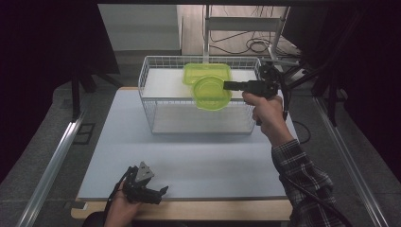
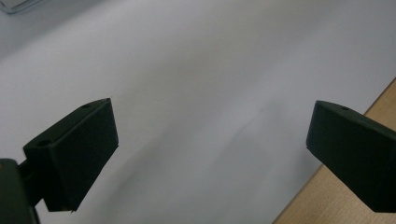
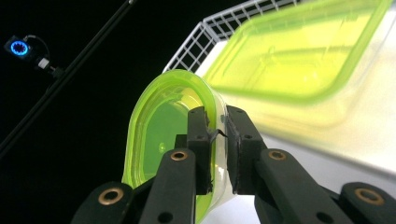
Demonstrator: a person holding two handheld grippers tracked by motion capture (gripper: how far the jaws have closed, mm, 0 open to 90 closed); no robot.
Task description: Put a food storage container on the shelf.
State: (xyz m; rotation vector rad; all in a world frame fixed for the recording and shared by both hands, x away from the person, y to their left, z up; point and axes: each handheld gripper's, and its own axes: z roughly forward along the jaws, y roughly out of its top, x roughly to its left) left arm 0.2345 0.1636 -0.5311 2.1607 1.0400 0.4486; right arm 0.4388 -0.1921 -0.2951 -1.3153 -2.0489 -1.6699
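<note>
A round translucent green container (image 1: 210,93) hangs over the white wire basket (image 1: 150,97), held by its rim in my right gripper (image 1: 227,85), which is shut on it. In the right gripper view the jaws pinch the round container's (image 3: 159,135) wall at my right gripper (image 3: 219,135). A rectangular green lidded container (image 1: 206,72) lies in the basket just behind it, and looms large as the rectangular container (image 3: 299,51). My left gripper (image 1: 163,192) rests low at the table's near edge, open, with its fingers (image 2: 79,149) spread over bare tabletop.
The grey table mat (image 1: 189,161) lies on a wooden table whose edge (image 2: 336,205) shows beside the left gripper. Dark stands and cables surround the table. A metal frame (image 1: 246,23) stands behind the basket.
</note>
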